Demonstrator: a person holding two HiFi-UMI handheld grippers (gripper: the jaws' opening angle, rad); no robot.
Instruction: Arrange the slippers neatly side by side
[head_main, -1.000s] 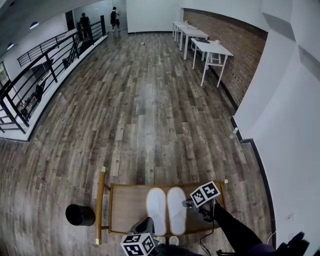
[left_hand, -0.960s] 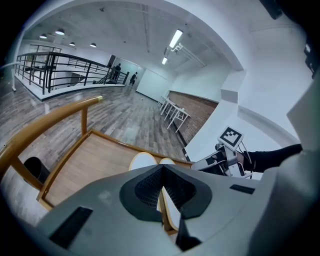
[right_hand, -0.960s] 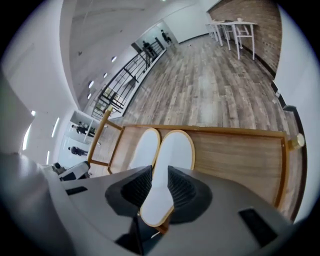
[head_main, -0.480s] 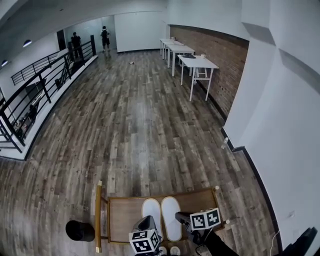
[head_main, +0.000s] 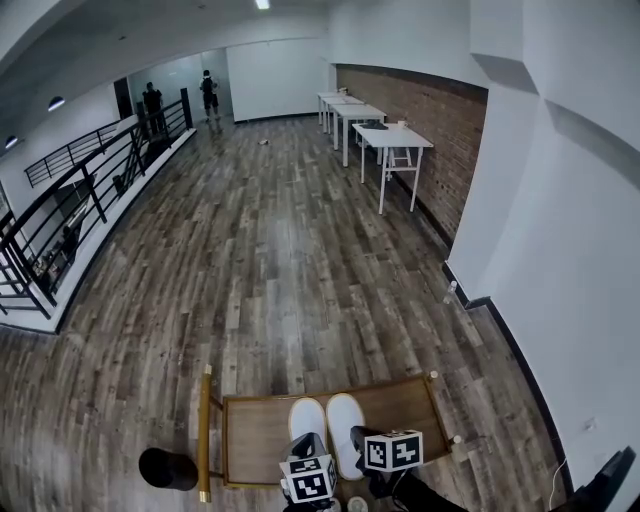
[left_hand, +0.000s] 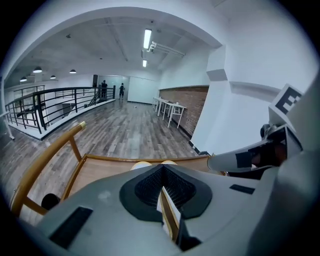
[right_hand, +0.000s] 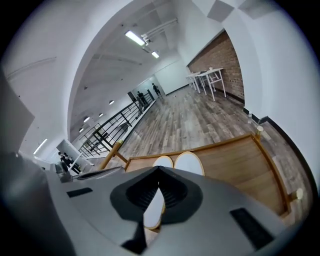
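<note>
Head view, read from lower left to lower right. A black round object (head_main: 167, 468) stands on the plank floor (head_main: 280, 250) just outside the raised rail (head_main: 205, 430) of a low wooden platform (head_main: 255, 430). On the platform lie the two white slippers: the left slipper (head_main: 307, 420) and the right slipper (head_main: 345, 420). Their long axes run from the bottom of the frame toward the top, parallel, rounded ends at the top and inner edges touching or very nearly so. The left gripper (head_main: 306, 443) sits at the bottom edge over the near end of the left slipper. Its own view shows the jaws pressed together with nothing between them. The right gripper (head_main: 360, 440) sits just to the right, beside the near end of the right slipper. Its jaws have just been closing and now meet, also on nothing; the slipper seen in its own view lies on the platform below them, not in the grip. Both slippers therefore lie directly ahead of the tools, toward the top of the frame, each gripper nearest the slipper on its own side. The pair appears already aligned, so any further move would probably be a small nudge along those axes. No brand, label or lettering can be read on the slippers; the gripper cubes carry only black-and-white square markers.
</note>
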